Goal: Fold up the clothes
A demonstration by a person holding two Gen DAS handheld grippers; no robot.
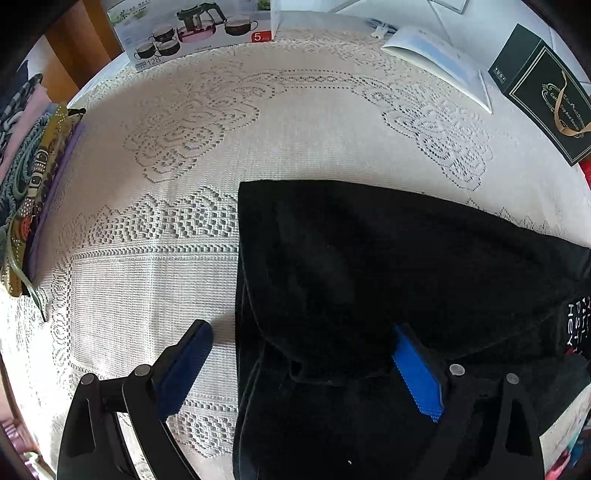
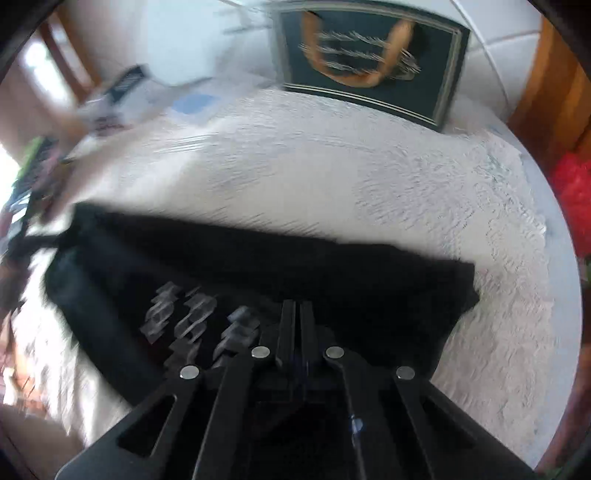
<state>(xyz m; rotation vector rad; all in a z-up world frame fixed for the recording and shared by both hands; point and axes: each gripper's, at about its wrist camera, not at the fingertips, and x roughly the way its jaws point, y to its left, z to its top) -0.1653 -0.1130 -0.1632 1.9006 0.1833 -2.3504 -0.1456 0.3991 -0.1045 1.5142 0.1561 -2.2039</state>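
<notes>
Partly folded black cotton garment (image 1: pixel 369 266) flat on white lace tablecloth (image 1: pixel 166 258), folding unfinished; left gripper (image 1: pixel 303 369) wide open straddling garment's left edge, right gripper (image 2: pixel 295 314) closed above garment, apparently empty.

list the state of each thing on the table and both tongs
black garment: partly folded, flat on the lace tablecloth
left tongs: open, straddling the garment's left edge
right tongs: shut, over the garment
dark green box: closed
tea set box: closed, upright
</notes>
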